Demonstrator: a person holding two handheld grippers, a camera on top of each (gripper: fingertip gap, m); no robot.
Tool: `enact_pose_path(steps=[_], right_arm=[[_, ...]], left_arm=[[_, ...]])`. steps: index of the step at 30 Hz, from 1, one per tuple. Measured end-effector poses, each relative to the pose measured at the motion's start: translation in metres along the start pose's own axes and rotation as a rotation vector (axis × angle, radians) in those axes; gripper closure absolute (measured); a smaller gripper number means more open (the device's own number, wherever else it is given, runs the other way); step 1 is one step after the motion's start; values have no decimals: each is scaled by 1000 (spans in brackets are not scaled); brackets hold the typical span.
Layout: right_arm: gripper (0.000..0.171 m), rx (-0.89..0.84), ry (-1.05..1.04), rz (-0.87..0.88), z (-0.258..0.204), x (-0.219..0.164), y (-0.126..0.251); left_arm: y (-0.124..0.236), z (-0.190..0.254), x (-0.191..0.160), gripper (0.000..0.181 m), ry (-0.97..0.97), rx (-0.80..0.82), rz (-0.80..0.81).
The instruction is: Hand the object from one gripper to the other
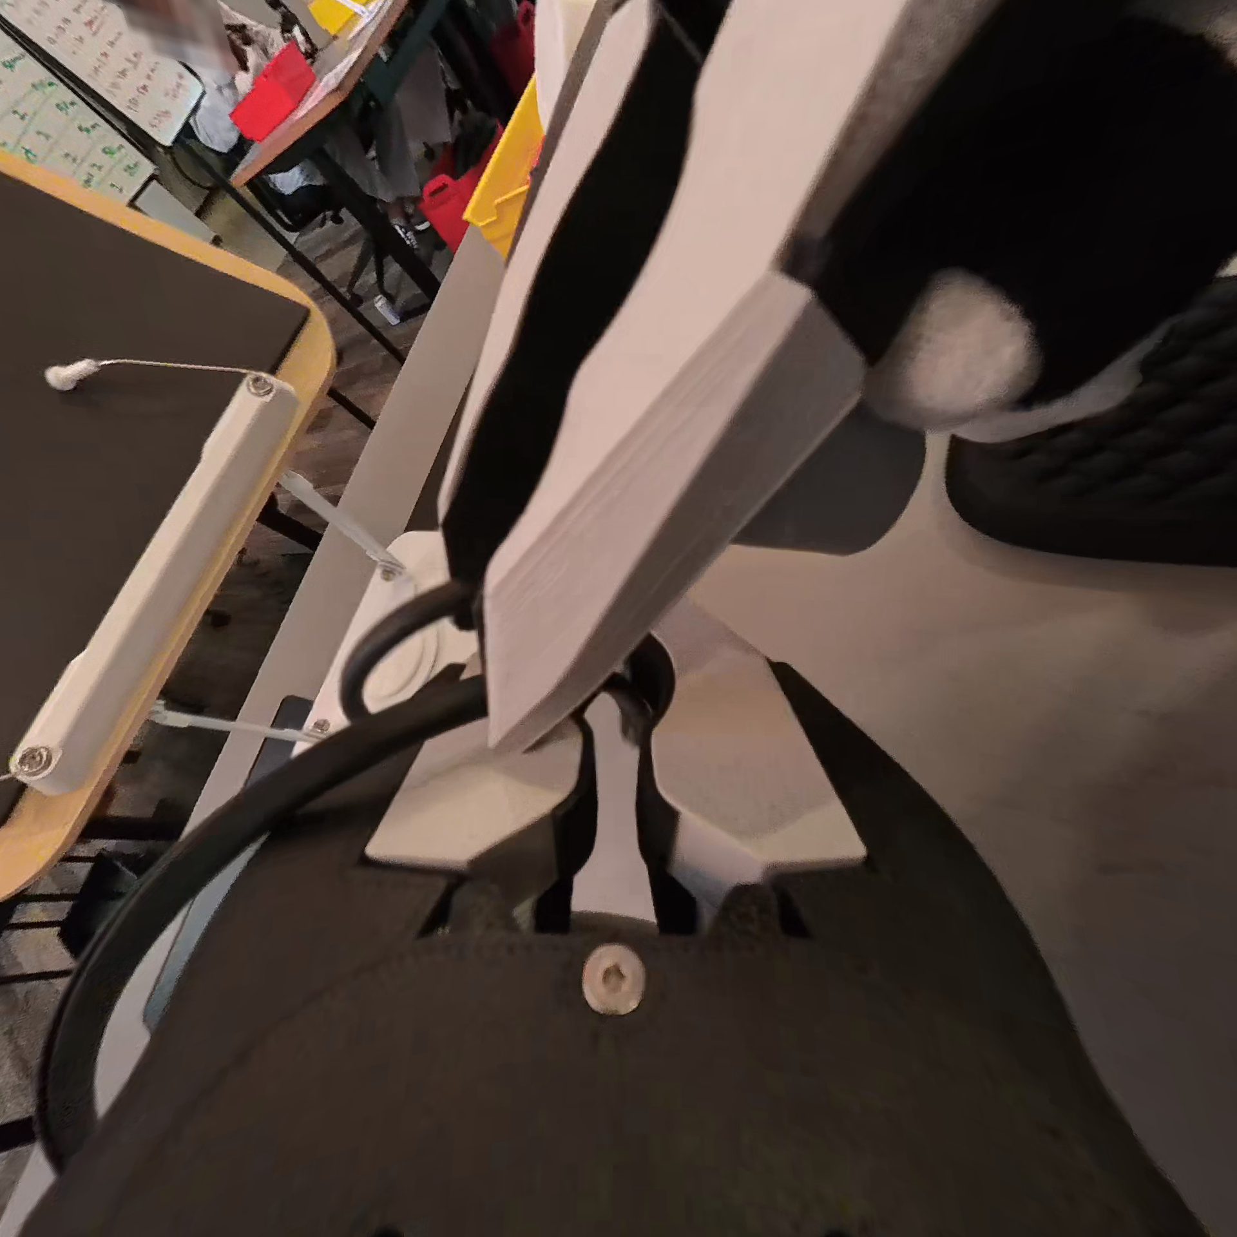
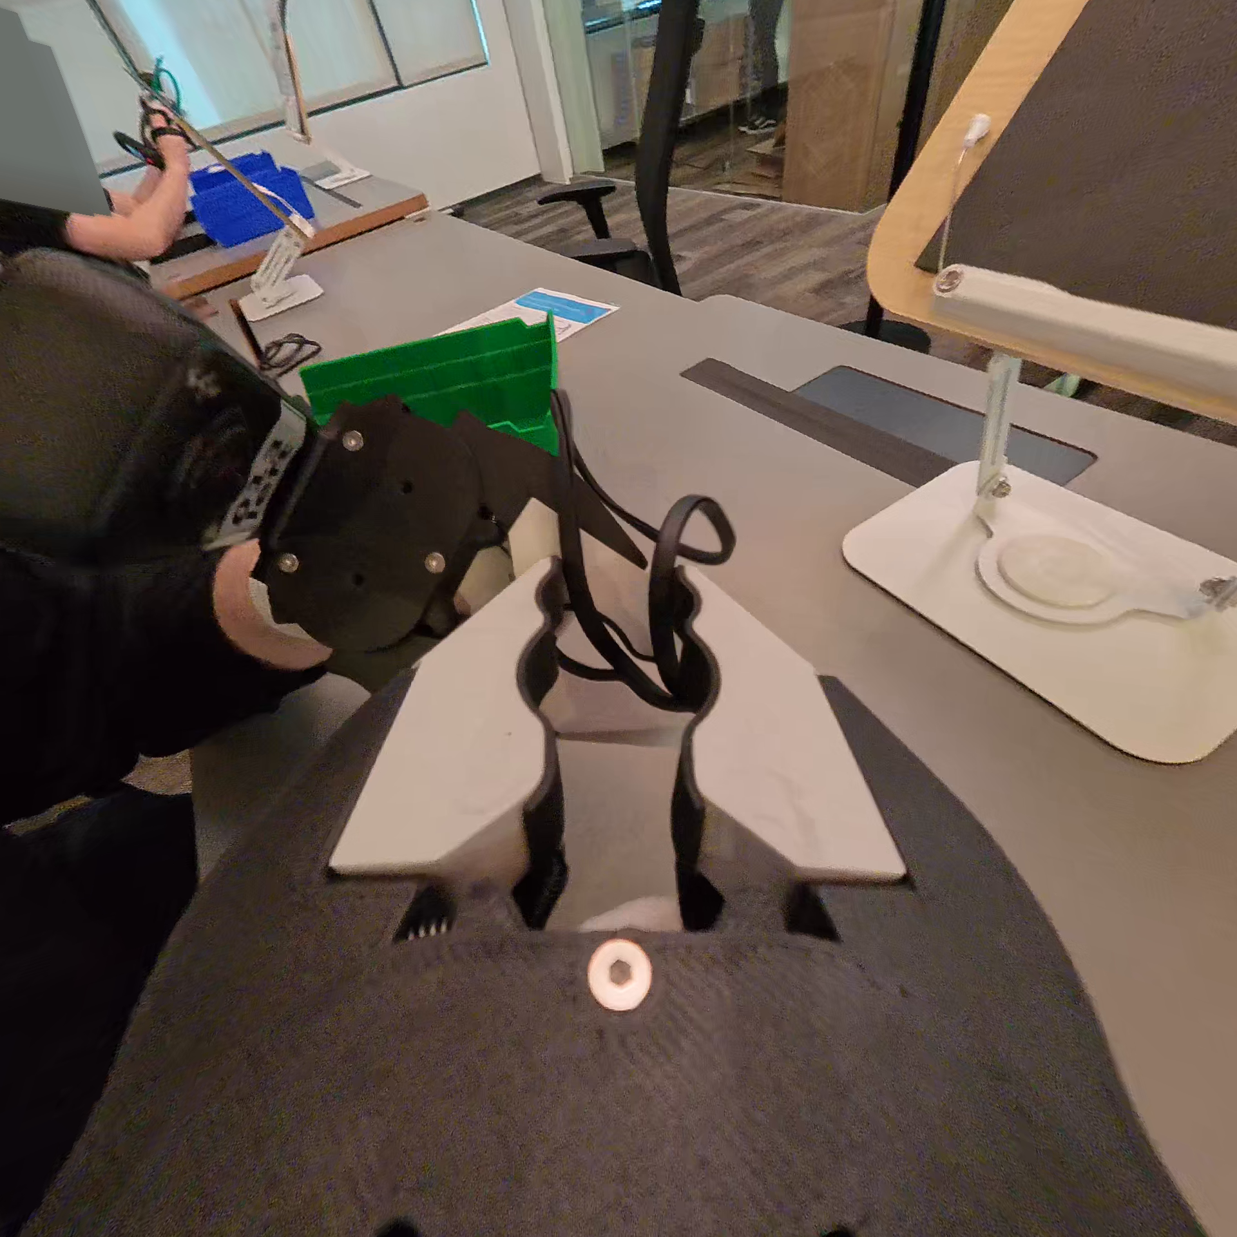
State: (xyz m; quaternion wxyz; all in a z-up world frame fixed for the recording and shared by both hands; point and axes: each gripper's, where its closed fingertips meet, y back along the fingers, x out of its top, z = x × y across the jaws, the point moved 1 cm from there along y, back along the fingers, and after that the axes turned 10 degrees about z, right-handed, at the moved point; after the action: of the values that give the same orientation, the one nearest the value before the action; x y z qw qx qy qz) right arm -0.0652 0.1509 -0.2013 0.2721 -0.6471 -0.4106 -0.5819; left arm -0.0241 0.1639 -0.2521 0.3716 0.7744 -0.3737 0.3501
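Nearest, the right gripper (image 2: 619, 642) has its fingers half spread with the black cord (image 2: 669, 602) looped between them. Beside it, the left gripper (image 1: 612, 743) pinches that cord. Handover looks midway: release and transfer remain.

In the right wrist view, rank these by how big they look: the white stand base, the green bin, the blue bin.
1. White stand base, though it sits nearer the camera.
2. Green bin, partly hidden by the left gripper.
3. Blue bin, farthest away.

Left gripper (image 1: 612, 790) seemingly clamped; right gripper (image 2: 619, 642) parted.
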Motion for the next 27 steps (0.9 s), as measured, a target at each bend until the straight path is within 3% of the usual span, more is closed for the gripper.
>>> enact_pose_path(steps=[6, 18, 20, 23, 27], right_arm=[[161, 26, -32, 12, 0, -4, 4], [165, 25, -30, 158, 8, 16, 13], [165, 5, 0, 176, 13, 22, 17], [165, 6, 68, 203, 18, 32, 27], [166, 101, 157, 214, 10, 45, 45]], left_arm=[[-1, 7, -2, 181, -57, -19, -26], [1, -2, 10, 181, 60, -2, 80], [3, -4, 14, 171, 105, -17, 113], [13, 1, 28, 151, 325, -172, 246], [39, -10, 47, 133, 780, -479, 516]])
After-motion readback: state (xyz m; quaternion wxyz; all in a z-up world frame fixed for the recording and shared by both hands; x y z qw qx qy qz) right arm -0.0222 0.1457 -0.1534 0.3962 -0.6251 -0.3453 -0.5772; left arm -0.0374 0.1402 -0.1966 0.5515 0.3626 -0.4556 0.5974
